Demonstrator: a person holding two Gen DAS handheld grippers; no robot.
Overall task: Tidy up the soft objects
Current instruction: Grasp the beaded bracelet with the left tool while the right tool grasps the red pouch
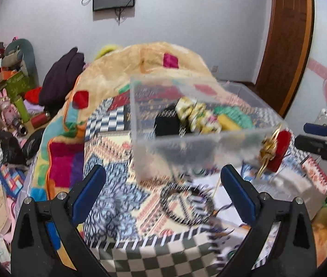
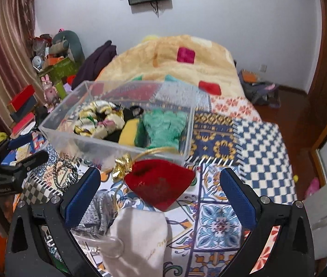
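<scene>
A clear plastic box [image 2: 71, 136] stands on the patterned bedspread and holds a yellow-patterned scrunchie [image 2: 98, 120], a green knitted item [image 2: 163, 127], a yellow piece and a black piece. The box also shows, blurred, in the left wrist view [image 1: 175, 150]. A red velvet pouch [image 2: 161, 182] with a gold cord lies in front of the box, between my right gripper's [image 2: 160, 191] open fingers. A white cloth pouch [image 2: 140, 237] and a grey fabric piece [image 2: 96, 212] lie nearer. My left gripper [image 1: 163, 191] is open and empty above a black-and-white striped loop [image 1: 186, 205].
A beige plush blanket [image 2: 175, 60] covers the far bed. Cluttered boxes and toys [image 2: 48, 69] stand at the left wall. A wooden door [image 1: 288, 46] is at the right. Bags lie on the floor [image 2: 260, 90] beyond the bed.
</scene>
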